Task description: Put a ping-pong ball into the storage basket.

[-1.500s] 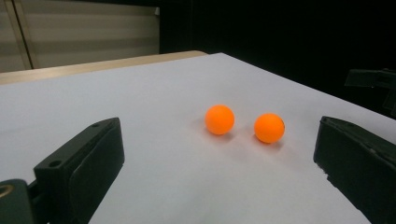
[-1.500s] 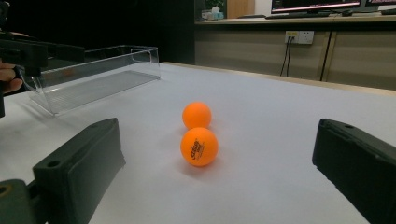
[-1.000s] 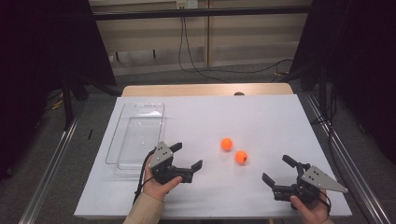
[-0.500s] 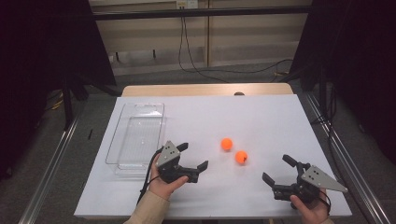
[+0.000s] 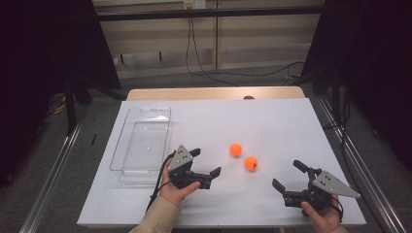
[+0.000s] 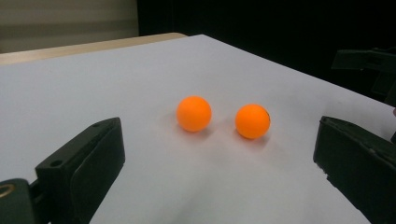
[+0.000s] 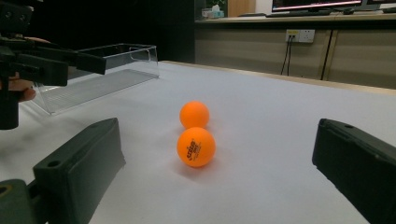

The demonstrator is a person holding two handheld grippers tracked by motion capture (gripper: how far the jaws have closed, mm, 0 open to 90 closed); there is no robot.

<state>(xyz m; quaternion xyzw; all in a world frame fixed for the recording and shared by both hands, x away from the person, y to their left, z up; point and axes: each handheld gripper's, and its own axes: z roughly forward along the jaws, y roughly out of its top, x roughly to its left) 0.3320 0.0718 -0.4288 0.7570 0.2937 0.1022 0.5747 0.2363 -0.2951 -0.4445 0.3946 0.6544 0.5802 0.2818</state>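
Note:
Two orange balls lie side by side on the white table (image 5: 272, 121): one ball (image 5: 236, 149) further back, the other ball (image 5: 251, 163) nearer and to its right. My left gripper (image 5: 206, 161) is open just left of them, jaws pointing at the pair, nothing between them. In the left gripper view both balls, left (image 6: 194, 113) and right (image 6: 252, 121), sit ahead of the open left gripper (image 6: 219, 154). My right gripper (image 5: 286, 174) is open at the front right, a short way from the nearer ball. The right gripper view has the printed ball (image 7: 196, 146) ahead of the open right gripper (image 7: 219, 179), the other ball (image 7: 194, 114) behind it.
A clear plastic tray (image 5: 148, 110) lies empty on the left side of the table, behind my left hand; its wall (image 7: 107, 70) appears in the right gripper view. The table's front edge runs close under both hands. Metal rails flank the table.
My left gripper has moved right and slightly forward, toward the balls. The right gripper and both balls have stayed where they were.

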